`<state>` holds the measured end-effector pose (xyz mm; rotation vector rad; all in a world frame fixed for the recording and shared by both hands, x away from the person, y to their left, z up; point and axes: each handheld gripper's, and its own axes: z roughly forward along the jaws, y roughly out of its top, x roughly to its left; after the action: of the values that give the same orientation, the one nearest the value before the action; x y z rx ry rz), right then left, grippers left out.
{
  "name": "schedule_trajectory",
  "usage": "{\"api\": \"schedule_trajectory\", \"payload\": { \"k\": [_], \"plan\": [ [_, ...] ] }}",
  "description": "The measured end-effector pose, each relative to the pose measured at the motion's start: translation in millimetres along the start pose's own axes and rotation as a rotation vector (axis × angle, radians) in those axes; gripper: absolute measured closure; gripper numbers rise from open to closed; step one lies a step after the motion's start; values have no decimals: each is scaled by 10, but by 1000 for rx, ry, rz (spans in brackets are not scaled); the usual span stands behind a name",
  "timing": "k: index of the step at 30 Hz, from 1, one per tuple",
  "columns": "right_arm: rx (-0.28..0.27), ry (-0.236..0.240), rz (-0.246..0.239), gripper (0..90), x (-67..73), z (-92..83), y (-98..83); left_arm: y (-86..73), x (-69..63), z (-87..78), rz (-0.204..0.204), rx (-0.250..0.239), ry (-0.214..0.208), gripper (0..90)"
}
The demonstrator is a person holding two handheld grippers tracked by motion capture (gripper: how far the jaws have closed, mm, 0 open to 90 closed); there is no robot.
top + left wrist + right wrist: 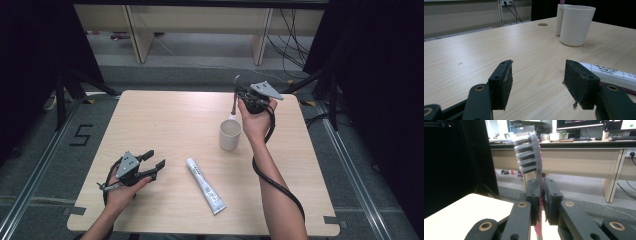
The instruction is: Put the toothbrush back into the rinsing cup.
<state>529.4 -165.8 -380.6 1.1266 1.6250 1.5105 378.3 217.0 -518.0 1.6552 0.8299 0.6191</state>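
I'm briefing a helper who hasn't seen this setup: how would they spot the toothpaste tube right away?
Start at the light wooden table and find the white cup near its middle. Nearer the person and slightly left of the cup lies the toothpaste tube, flat and slanted on the wood. It is the only long, flat white thing, with dark print along it; the cup stands upright.

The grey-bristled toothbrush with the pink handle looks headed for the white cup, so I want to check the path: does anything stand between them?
Nothing visible does. The right gripper holds the grey-bristled toothbrush with the pink handle upright just above the open white cup. The white toothpaste tube lies aside, nearer the person.
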Motion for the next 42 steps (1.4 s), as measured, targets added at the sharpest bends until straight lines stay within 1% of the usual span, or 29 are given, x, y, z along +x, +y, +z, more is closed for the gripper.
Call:
{"api": "schedule_trajectory", "payload": {
  "k": [1, 2, 5, 6, 8, 11, 12, 13, 14, 15, 16, 17, 18, 19, 21, 22, 23, 25, 26, 29, 32, 33, 35, 36, 37, 38, 39, 42],
  "plan": [
    [3, 2, -8, 839, -4, 5, -4, -1, 0, 0, 0, 0, 0, 396],
    [6, 0, 0, 839, 2, 3, -9, -1, 0, 0, -1, 1, 0, 396],
    [2, -2, -15, 839, -12, 18, -19, -3, -1, 3, -2, 0, -3, 396],
    [2, -2, -5, 839, -5, 16, -26, -2, -1, 2, -1, 1, -2, 396],
    [19, 6, -1, 838, -2, 22, -36, 0, -2, 1, -2, -2, -2, 396],
    [17, -5, -23, 839, -15, 40, -57, -1, 0, -2, -1, -1, 0, 396],
    [26, -1, -7, 839, -13, 36, -62, -1, 0, -2, -1, -1, 0, 396],
    [27, -6, 6, 839, -4, 37, -71, -1, 1, -3, -1, 0, 1, 396],
    [26, -8, -10, 839, -12, 42, -75, -1, 1, -2, -1, 0, 1, 396],
    [36, -7, 2, 838, -7, 40, -83, -2, 1, -2, -2, 0, 1, 396],
    [38, -5, -17, 839, -22, 44, -91, -2, 0, -2, -1, 0, 0, 396],
    [42, -13, -6, 838, -19, 44, -101, -1, 0, -2, 0, 0, 0, 396],
    [40, -11, 3, 838, -13, 47, -110, -1, 0, -2, 0, 0, 0, 396],
    [45, -16, -11, 838, -26, 46, -117, -2, 0, -1, 0, 1, 0, 396],
    [59, -10, -2, 838, -29, 50, -132, -3, -1, -1, 0, 2, 0, 396],
    [54, -9, -16, 838, -38, 59, -143, -3, -2, -1, -1, 2, 1, 396],
    [63, -15, -4, 838, -29, 55, -150, -4, -2, 0, -1, 2, 1, 396],
    [69, -18, 1, 838, -30, 63, -167, -4, -1, 2, 1, 3, 2, 396],
    [69, -17, -13, 838, -43, 70, -176, -5, -2, 2, 1, 3, 2, 397],
    [90, -12, -5, 837, -38, 78, -202, -7, -6, 3, -2, 2, 0, 397],
    [100, -17, -19, 837, -43, 96, -234, -13, -3, 13, -4, -8, -6, 396],
    [113, -13, -3, 837, -39, 98, -242, -14, -3, 13, -4, -8, -6, 396],
    [120, -14, 1, 837, -36, 105, -259, -14, -3, 13, -5, -8, -6, 396],
    [125, -11, -6, 837, -47, 111, -265, -15, -4, 12, -6, -7, -5, 396],
    [129, -16, -24, 837, -56, 114, -271, -16, -3, 13, -7, -8, -6, 396],
    [132, -16, -16, 837, -52, 121, -279, -16, -4, 13, -6, -7, -6, 396],
    [141, -17, -27, 837, -59, 118, -283, -16, -4, 13, -6, -7, -6, 396],
    [148, -16, -21, 837, -56, 124, -304, -15, -6, 12, -5, -3, -4, 397]
  ]
}}
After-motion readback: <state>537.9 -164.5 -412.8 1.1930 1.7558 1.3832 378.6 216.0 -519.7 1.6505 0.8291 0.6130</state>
